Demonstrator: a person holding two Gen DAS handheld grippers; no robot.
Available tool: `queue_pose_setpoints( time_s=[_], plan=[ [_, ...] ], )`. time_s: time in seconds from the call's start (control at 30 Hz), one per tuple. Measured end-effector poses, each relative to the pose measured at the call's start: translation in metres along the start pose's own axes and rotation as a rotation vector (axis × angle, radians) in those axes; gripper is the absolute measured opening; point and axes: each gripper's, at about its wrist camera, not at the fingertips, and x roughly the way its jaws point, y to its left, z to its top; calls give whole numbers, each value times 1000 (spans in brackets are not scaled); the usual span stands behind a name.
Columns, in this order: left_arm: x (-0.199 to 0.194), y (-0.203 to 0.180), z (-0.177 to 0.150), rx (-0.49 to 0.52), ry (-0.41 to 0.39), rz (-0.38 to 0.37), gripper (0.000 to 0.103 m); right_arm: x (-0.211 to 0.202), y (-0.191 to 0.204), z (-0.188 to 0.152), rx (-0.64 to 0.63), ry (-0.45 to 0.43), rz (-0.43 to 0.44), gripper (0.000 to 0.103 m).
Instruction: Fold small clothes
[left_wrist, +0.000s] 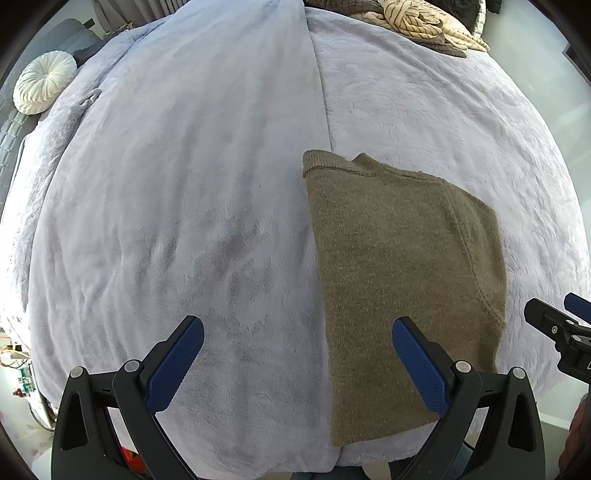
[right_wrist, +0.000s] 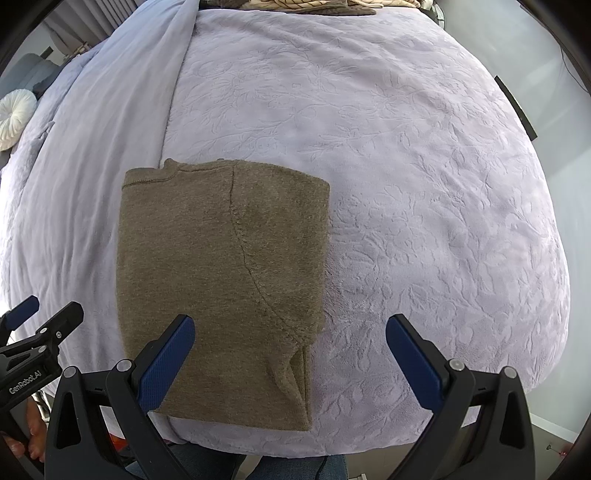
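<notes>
An olive-brown knit garment (left_wrist: 402, 266) lies folded in a tall rectangle on the lavender blanket, near the bed's front edge; it also shows in the right wrist view (right_wrist: 221, 266). My left gripper (left_wrist: 297, 338) is open and empty, hovering above the garment's left edge. My right gripper (right_wrist: 290, 336) is open and empty, above the garment's lower right corner. The right gripper's tip shows at the right edge of the left wrist view (left_wrist: 557, 325). The left gripper's tip shows at the left edge of the right wrist view (right_wrist: 40, 314).
A lavender blanket (left_wrist: 184, 184) covers the bed, smooth on the left, embossed on the right (right_wrist: 406, 184). A pile of beige striped clothes (left_wrist: 417, 22) lies at the far end. A round white cushion (left_wrist: 44, 85) sits far left.
</notes>
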Motion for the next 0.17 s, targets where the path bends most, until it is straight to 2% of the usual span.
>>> queue_pose_setpoints(
  time_s=[0.17],
  plan=[
    [-4, -2, 0, 11, -14, -11, 102, 1, 1, 1, 1, 2, 1, 103]
  ],
)
